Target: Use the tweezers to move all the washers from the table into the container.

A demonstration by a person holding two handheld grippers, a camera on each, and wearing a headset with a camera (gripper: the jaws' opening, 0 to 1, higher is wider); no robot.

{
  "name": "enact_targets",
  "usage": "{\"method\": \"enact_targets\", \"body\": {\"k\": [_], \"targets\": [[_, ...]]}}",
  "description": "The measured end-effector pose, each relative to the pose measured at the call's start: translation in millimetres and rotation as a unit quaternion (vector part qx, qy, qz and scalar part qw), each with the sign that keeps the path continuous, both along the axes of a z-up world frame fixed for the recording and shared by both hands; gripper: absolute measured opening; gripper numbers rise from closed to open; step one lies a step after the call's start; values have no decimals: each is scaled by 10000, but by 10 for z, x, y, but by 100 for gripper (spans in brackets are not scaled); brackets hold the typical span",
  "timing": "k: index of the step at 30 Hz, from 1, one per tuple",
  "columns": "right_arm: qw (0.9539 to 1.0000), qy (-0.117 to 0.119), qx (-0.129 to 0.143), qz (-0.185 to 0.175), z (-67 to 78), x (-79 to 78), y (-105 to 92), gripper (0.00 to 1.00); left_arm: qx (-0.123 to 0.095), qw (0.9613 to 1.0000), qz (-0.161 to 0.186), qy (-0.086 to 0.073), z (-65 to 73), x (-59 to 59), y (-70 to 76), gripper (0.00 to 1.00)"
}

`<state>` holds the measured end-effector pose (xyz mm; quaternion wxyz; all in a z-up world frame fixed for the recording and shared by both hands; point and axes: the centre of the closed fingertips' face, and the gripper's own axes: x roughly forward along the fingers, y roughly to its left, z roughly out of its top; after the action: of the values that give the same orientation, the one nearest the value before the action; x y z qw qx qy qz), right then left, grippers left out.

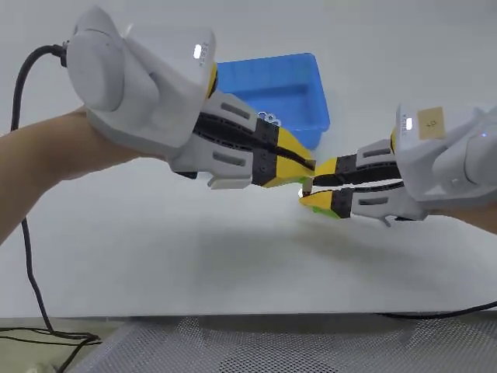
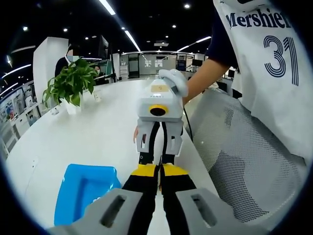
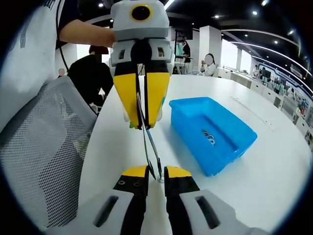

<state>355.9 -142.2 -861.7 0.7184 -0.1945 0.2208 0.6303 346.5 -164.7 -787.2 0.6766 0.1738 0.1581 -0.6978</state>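
Bright ceiling strip lights (image 2: 115, 14), soft table shadows, fisheye edge warping

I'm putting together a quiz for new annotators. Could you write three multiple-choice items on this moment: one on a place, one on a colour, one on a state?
1. Where do the washers lie?
A in the container
B in a glass jar
C on a red plate
2. What colour is the container?
A red
B blue
C green
3. The left gripper has its jaws:
A wide apart, empty
B closed on the tweezers
C gripping the container's rim

Answers: 1 A, they sit on its floor. 2 B, its walls are blue. 3 B, the yellow tips pinch the tweezers.
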Motion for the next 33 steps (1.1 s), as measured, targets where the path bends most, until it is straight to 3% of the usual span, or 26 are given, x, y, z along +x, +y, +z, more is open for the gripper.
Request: {"method": "enact_targets", "body": {"k": [7, 22, 33], "targets": [[10000, 26, 9, -43, -22, 32, -3, 13, 12, 10000, 74, -57, -10, 36, -2, 5], [9999, 123, 1, 29, -31, 14, -2, 10, -60, 9997, 184, 160, 16, 31, -28, 5], [9999, 139, -72, 48, -24, -11, 5, 10, 61, 9997, 163, 181, 29, 3, -30, 5]]}}
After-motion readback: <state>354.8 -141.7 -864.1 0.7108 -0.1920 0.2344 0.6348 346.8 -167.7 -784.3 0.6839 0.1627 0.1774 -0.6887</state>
